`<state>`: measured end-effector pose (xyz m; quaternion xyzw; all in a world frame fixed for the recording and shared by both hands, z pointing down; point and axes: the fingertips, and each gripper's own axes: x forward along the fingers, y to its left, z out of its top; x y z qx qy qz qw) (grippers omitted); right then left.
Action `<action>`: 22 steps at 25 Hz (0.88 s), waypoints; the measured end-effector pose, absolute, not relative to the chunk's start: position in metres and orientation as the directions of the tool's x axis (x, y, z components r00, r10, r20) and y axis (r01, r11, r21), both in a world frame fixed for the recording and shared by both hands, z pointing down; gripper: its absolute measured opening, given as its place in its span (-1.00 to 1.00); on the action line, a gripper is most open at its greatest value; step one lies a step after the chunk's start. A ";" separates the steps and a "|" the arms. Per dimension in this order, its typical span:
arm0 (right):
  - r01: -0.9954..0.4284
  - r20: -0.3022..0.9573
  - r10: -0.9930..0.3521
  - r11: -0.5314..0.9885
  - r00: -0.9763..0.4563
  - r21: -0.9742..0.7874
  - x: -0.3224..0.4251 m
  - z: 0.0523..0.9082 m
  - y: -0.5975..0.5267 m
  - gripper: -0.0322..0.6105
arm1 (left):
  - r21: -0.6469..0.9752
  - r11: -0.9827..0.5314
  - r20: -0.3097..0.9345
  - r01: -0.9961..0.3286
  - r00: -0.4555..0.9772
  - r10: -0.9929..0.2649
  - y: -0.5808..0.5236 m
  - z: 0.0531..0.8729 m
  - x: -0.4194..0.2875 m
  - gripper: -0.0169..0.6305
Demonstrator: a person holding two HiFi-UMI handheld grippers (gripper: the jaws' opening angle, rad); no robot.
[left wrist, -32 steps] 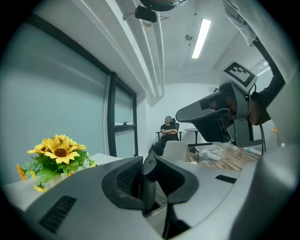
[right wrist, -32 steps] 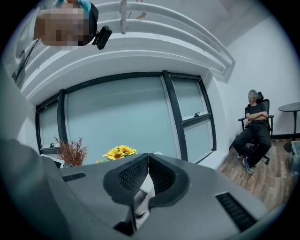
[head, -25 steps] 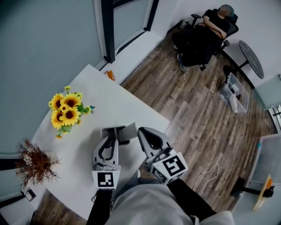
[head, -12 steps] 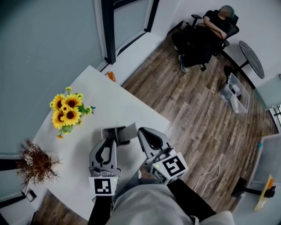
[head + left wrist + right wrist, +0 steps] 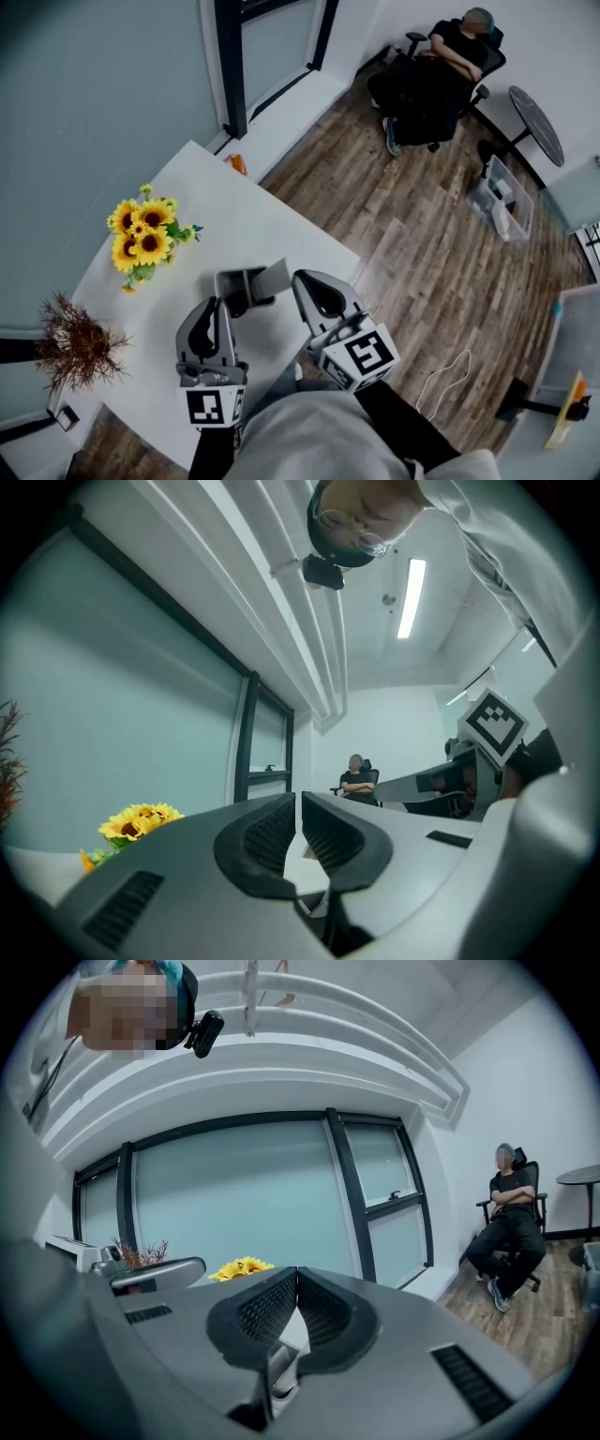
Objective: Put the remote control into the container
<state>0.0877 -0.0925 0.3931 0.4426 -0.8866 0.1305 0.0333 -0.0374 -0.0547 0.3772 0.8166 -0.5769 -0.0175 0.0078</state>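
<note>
Left hand-held gripper (image 5: 216,307), lower left, and right hand-held gripper (image 5: 305,281), lower centre: both sets of jaws pressed together, nothing held. Just beyond them sits the small grey open box container (image 5: 239,279) on the white table (image 5: 216,216). Remote control not visible, likely already inside. Best move now: back off without nudging the container.

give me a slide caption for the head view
Left tongs and right tongs shut near the grey container on the white table, sunflowers beyond
</note>
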 end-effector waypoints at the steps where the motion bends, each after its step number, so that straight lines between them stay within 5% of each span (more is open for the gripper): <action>1: -0.793 0.172 -0.776 0.574 -0.606 -0.203 0.088 0.392 -0.092 -0.89 | 0.026 -0.325 -0.028 -0.945 0.325 -0.945 -0.054 0.374 -0.040 -0.87; 22: -0.776 0.122 -0.769 0.606 -0.628 -0.176 0.088 0.371 -0.072 -0.89 | 0.093 -0.221 0.002 -0.971 0.222 -0.975 -0.030 0.357 -0.070 -0.92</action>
